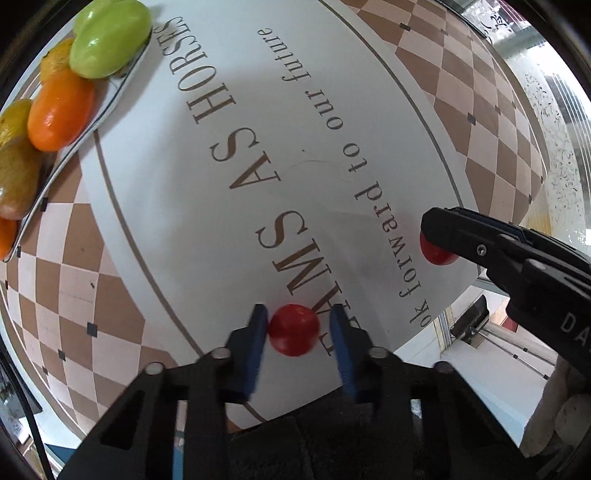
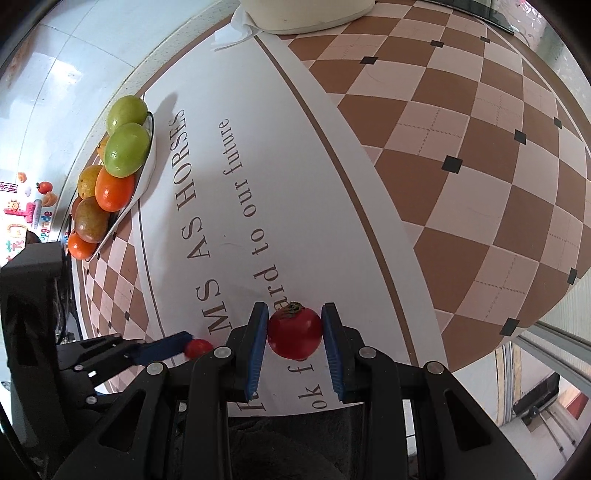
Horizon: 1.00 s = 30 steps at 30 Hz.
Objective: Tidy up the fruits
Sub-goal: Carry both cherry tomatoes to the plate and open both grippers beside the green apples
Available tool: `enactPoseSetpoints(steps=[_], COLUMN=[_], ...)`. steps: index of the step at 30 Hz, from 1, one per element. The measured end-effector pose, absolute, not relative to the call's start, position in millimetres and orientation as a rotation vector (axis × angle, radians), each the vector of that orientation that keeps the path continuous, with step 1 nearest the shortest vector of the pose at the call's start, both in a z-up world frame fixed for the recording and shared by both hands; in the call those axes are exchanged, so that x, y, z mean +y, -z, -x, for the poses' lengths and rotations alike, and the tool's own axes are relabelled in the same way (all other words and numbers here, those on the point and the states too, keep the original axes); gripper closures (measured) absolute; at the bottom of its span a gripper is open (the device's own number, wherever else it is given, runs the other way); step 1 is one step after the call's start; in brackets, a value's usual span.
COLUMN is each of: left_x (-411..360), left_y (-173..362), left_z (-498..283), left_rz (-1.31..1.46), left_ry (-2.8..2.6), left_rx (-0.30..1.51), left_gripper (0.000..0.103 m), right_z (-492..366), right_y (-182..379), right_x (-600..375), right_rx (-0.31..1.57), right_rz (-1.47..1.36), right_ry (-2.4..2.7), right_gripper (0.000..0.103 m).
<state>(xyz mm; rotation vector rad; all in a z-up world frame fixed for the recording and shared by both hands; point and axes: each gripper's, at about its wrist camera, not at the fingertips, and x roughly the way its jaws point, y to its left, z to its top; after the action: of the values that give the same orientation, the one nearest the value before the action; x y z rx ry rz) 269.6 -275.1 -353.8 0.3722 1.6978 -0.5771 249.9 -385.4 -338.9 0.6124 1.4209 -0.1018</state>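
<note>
Two red fruits lie on the table mat. In the left wrist view my left gripper (image 1: 298, 332) is open with a red fruit (image 1: 293, 329) between its blue pads, touching the left pad, a small gap at the right. My right gripper (image 2: 294, 334) is shut on the other red fruit (image 2: 294, 334), which has a dried stem on top. That fruit also shows in the left wrist view (image 1: 436, 254), mostly hidden under the right gripper (image 1: 439, 240). A white plate (image 2: 146, 177) at the far left holds green, orange and brown fruits (image 2: 126, 149).
The white mat with brown lettering (image 2: 236, 177) covers the checkered table (image 2: 480, 166). A cream container (image 2: 306, 14) and crumpled tissue (image 2: 231, 35) sit at the table's far edge. The table's near edge is just under both grippers.
</note>
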Motion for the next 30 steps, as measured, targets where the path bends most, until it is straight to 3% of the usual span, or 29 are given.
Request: enactPoseSetpoints(steps=[8,16,22,30], left_x=[-238.0,-162.9,-108.8,-80.8], left_y=[342.1,293.0,304.5,319.9], left_z=[-283.2,-354.3,-406.6,-427.0], left_rz=[-0.272,0.152,0.5,0.682], left_ry=[0.562,0.411,0.289,0.181], left_rx=[1.667,1.606,1.625,1.622], left_gripper=[0.077,0.077,0.077,0.077], right_z=[-260.4,-308.0,-361.2,-403.4], right_y=[322.8,307.2,323.1,338.9], right_x=[-379.3,-354.7,-321.8,-284.8], right_rx=[1.387,1.296,1.275,1.301], right_rz=[-0.6,-0.692,-0.807,-0.732], right_ry=[0.083,-0.079,-0.221,-0.279], right_gripper=[0.071,0.071,0.071,0.071])
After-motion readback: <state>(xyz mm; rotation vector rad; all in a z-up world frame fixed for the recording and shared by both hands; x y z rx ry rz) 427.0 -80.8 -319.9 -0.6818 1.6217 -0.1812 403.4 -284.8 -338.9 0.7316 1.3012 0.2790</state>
